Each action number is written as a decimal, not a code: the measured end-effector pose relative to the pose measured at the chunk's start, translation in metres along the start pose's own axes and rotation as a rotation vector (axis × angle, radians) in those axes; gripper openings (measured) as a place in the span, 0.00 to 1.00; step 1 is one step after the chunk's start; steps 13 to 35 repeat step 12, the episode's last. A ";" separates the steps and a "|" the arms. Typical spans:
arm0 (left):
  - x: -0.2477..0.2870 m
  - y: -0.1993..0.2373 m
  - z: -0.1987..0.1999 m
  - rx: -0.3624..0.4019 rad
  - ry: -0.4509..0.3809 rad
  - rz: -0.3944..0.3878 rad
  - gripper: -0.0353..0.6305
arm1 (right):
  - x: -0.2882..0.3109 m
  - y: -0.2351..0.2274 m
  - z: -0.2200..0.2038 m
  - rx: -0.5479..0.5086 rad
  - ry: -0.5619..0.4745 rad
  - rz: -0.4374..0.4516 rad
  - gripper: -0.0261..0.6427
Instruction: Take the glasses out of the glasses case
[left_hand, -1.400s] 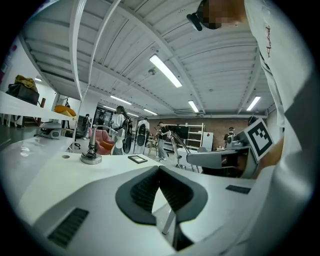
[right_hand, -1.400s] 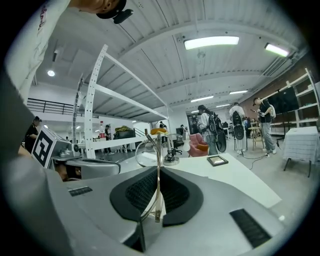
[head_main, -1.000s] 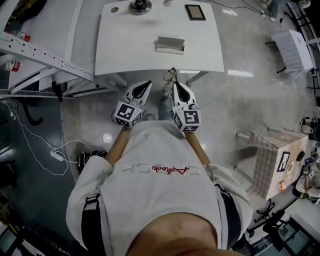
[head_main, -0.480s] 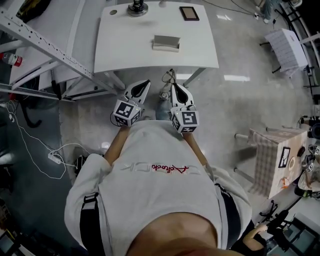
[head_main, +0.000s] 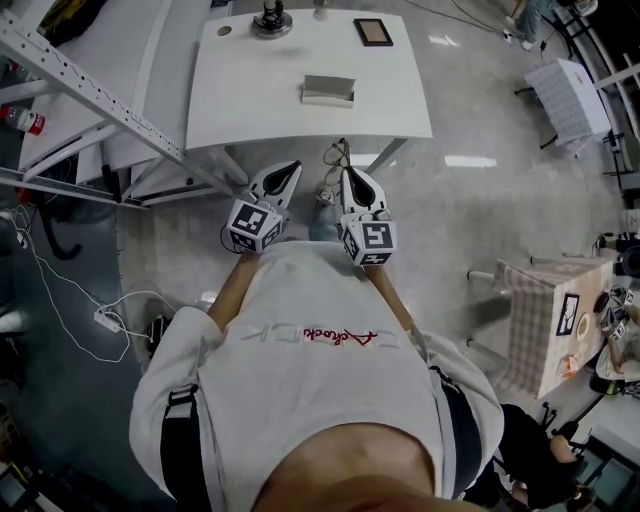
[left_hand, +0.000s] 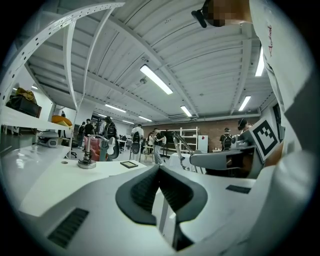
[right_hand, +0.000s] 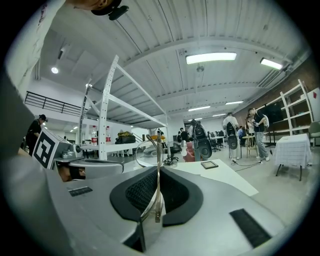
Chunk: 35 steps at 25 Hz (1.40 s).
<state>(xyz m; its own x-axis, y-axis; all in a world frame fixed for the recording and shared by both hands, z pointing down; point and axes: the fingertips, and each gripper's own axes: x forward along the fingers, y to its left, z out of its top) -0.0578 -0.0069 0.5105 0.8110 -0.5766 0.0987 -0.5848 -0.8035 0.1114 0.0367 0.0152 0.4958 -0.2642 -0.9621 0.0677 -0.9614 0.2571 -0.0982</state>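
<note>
Change from a second ago: the worktop sits further toward 12 o'clock in my head view; both grippers are posed as before.

- One pair of glasses, gripped by a temple in my right gripper.
- One left gripper, closed on nothing.
- One case on the worktop at 12 o'clock, well apart from the glasses.
- Bare floor lies open at 3 o'clock.
- One rack at 10 o'clock.

Bright ceiling lights — fisheye edges warped, dark.

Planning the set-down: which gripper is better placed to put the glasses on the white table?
Right. The right gripper is shut on the glasses; the left gripper is shut and empty.
</note>
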 end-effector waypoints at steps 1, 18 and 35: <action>0.000 0.000 -0.001 -0.001 0.000 0.001 0.05 | 0.000 0.000 0.000 -0.002 0.001 0.003 0.08; -0.004 0.001 0.001 -0.009 -0.006 0.014 0.05 | -0.001 0.004 -0.001 -0.010 0.007 0.014 0.08; -0.004 0.001 0.001 -0.009 -0.006 0.014 0.05 | -0.001 0.004 -0.001 -0.010 0.007 0.014 0.08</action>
